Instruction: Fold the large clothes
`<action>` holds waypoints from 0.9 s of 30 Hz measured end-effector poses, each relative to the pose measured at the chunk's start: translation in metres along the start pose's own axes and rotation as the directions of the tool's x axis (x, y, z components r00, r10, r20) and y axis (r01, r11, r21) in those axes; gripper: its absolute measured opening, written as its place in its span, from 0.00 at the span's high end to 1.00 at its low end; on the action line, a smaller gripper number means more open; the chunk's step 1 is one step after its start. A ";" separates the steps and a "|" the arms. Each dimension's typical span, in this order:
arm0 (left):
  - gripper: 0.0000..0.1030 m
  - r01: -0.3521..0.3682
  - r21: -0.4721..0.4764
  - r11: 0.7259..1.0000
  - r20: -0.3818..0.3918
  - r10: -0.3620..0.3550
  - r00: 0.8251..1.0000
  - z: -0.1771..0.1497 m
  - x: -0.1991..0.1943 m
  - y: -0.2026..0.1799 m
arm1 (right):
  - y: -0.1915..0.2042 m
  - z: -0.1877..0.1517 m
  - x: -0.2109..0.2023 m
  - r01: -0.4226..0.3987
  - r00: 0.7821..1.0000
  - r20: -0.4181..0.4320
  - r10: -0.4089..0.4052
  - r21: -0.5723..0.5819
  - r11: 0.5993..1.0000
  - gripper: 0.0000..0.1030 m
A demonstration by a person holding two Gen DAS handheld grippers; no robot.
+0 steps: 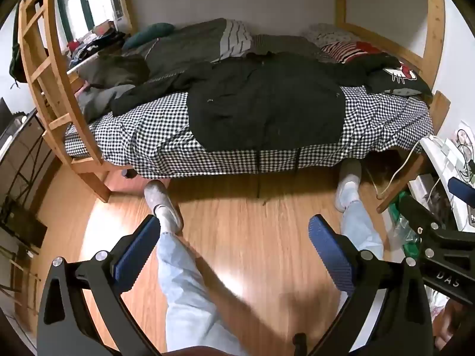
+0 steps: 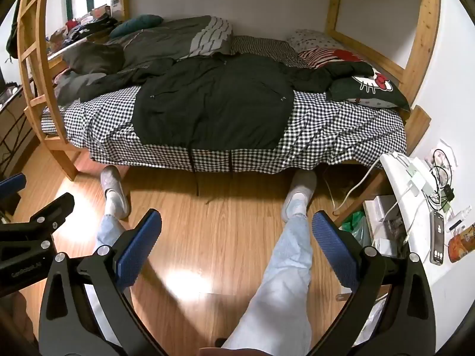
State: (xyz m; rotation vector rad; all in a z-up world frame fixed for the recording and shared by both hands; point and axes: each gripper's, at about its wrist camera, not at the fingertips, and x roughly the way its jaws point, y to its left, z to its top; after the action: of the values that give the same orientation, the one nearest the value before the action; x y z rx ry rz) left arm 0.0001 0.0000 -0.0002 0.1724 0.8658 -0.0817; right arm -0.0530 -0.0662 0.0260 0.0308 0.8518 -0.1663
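A large black jacket point(image 1: 267, 101) lies spread flat on the checkered bed sheet point(image 1: 154, 136), sleeves out to both sides, hem at the near bed edge. It also shows in the right wrist view point(image 2: 213, 103). My left gripper point(image 1: 234, 228) is open and empty, held above the wooden floor well short of the bed. My right gripper point(image 2: 237, 222) is open and empty too, at about the same distance; it shows at the right edge of the left wrist view point(image 1: 439, 222).
A wooden bunk frame with a ladder point(image 1: 44, 68) stands at left. Pillows point(image 2: 368, 89) and a grey blanket point(image 2: 166, 41) lie on the bed. A white desk point(image 2: 415, 195) with cables and a phone is at right. The person's legs and shoes point(image 2: 297, 198) are below.
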 end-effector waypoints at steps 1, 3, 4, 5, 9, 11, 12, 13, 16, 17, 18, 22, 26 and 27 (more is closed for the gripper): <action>0.05 -0.001 0.000 1.000 -0.008 0.001 1.000 0.000 0.000 0.000 | 0.000 0.000 0.000 -0.001 1.000 0.000 0.001 0.000 1.000 0.03; 0.05 -0.003 0.001 1.000 -0.006 0.003 1.000 0.000 0.000 0.000 | 0.000 0.000 0.000 0.001 1.000 0.000 -0.001 -0.001 1.000 0.03; 0.05 -0.003 0.000 1.000 -0.007 0.003 1.000 0.000 0.001 0.000 | 0.000 0.000 0.000 0.002 1.000 -0.001 -0.002 -0.002 1.000 0.03; 0.05 -0.002 -0.001 1.000 -0.008 0.002 1.000 0.000 0.001 0.000 | 0.000 0.000 0.000 0.001 1.000 -0.001 -0.001 0.001 1.000 0.03; 0.05 0.000 -0.005 1.000 -0.008 0.000 1.000 -0.001 0.001 0.002 | 0.001 0.001 0.000 0.003 1.000 -0.001 -0.003 -0.001 1.000 0.03; 0.05 -0.004 -0.002 1.000 -0.011 0.004 1.000 -0.002 0.003 0.000 | 0.000 0.001 0.000 0.001 1.000 -0.002 -0.001 0.000 1.000 0.03; 0.05 -0.004 -0.002 1.000 -0.011 0.004 1.000 -0.003 0.004 0.000 | 0.000 0.001 0.000 0.003 1.000 -0.002 -0.003 0.000 1.000 0.03; 0.05 -0.004 -0.002 1.000 -0.010 0.004 1.000 -0.003 0.004 0.000 | 0.000 0.001 0.000 0.003 1.000 -0.001 -0.003 0.000 1.000 0.03; 0.05 -0.003 -0.001 1.000 -0.012 0.003 1.000 -0.004 0.005 -0.001 | 0.000 0.001 0.000 0.003 1.000 -0.001 -0.003 0.000 1.000 0.03; 0.05 -0.005 0.004 1.000 -0.010 0.005 1.000 -0.005 0.005 -0.002 | 0.000 0.001 -0.001 0.004 1.000 -0.001 -0.004 -0.001 1.000 0.03; 0.05 -0.007 0.005 1.000 -0.009 0.007 1.000 -0.005 0.004 0.001 | 0.000 0.002 0.000 0.002 1.000 -0.001 -0.002 -0.001 1.000 0.03; 0.05 -0.009 0.002 1.000 -0.014 0.009 1.000 -0.002 0.004 0.003 | 0.000 0.002 0.000 0.004 1.000 -0.003 -0.004 0.002 1.000 0.03; 0.05 -0.009 0.000 1.000 -0.016 0.009 1.000 -0.002 0.004 0.004 | -0.005 0.000 0.004 0.005 1.000 -0.003 -0.005 0.003 1.000 0.03; 0.05 -0.009 0.001 1.000 -0.017 0.009 1.000 -0.002 0.004 0.004 | -0.005 0.000 0.004 0.006 1.000 -0.002 -0.006 0.004 1.000 0.03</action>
State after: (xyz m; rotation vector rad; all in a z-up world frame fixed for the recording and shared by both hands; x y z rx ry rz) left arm 0.0018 0.0044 -0.0043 0.1784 0.8815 -0.0719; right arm -0.0509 -0.0714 0.0231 0.0320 0.8536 -0.1732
